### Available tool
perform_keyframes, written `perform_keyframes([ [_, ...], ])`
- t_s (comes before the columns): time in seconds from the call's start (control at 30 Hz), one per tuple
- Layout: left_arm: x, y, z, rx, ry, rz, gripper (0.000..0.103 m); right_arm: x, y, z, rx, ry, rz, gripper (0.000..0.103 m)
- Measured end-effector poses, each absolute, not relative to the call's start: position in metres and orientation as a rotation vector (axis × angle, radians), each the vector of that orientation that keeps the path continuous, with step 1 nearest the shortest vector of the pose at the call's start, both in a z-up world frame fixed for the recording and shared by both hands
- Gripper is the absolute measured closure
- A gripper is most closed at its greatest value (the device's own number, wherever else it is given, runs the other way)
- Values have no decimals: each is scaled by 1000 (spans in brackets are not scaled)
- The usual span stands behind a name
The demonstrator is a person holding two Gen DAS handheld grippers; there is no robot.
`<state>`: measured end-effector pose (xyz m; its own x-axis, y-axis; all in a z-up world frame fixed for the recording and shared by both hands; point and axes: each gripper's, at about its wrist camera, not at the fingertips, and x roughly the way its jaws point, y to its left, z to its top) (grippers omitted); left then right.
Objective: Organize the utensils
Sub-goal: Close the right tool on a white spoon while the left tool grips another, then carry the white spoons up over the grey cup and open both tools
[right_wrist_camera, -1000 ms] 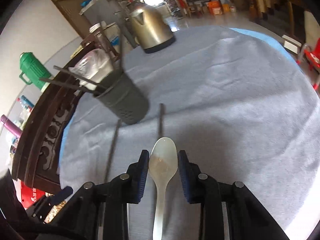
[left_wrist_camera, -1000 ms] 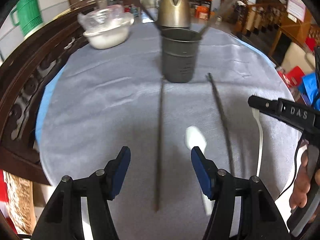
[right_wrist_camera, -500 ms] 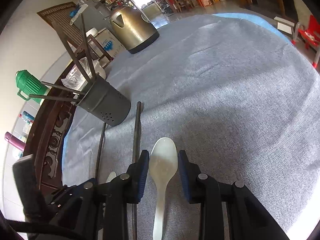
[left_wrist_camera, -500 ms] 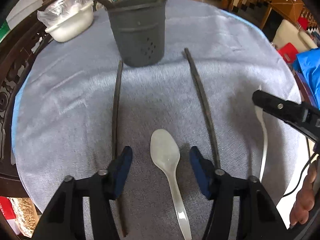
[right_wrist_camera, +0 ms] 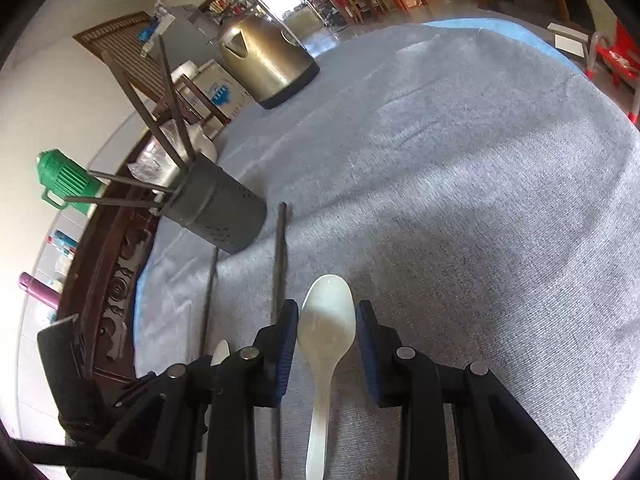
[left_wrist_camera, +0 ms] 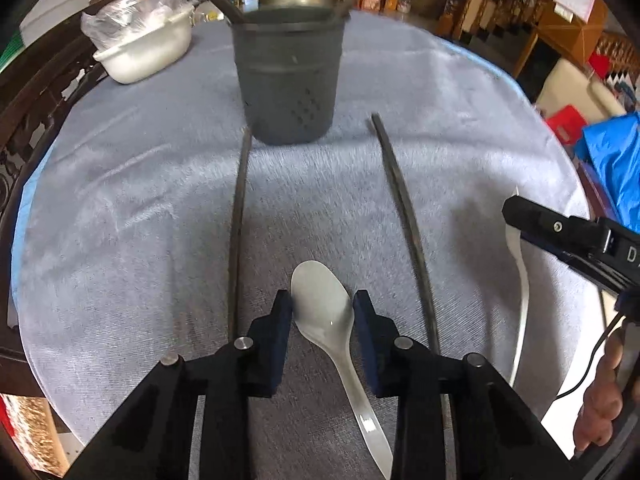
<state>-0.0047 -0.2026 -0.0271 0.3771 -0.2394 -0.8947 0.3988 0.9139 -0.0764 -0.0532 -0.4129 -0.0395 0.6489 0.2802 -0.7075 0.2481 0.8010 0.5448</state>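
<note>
A white spoon (left_wrist_camera: 322,304) lies on the grey cloth, and my left gripper (left_wrist_camera: 323,312) is closing on it: both blue pads touch the edges of its bowl. My right gripper (right_wrist_camera: 326,324) is shut on a second white spoon (right_wrist_camera: 326,320), bowl forward; in the left wrist view that spoon (left_wrist_camera: 522,280) hangs from it at the right. Two dark chopsticks (left_wrist_camera: 238,232) (left_wrist_camera: 404,216) lie on the cloth either side of the left gripper. Beyond them stands the grey perforated holder (left_wrist_camera: 288,80) (right_wrist_camera: 218,216) with several chopsticks in it.
A metal kettle (right_wrist_camera: 264,64) stands behind the holder. A white bowl under plastic wrap (left_wrist_camera: 144,48) sits at the far left, beside a dark carved chair back (left_wrist_camera: 32,100). A green jug (right_wrist_camera: 66,180) stands off the table. A hand (left_wrist_camera: 600,400) holds the right gripper.
My left gripper came down and forward over the lying spoon, and its jaws narrowed from wide apart onto the bowl. The right gripper sank and rolled slightly with its spoon still gripped.
</note>
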Motion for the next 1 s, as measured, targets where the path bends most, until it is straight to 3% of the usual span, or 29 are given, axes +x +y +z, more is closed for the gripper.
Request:
perform_keyframes([
  [0.4,-7,-162,44,39,823,-329,70,-67,-399,3,685,611,106,71],
  [1.0,24,-127,134,-87,507,-257,70,-25,-350,88,466,443,221,71],
])
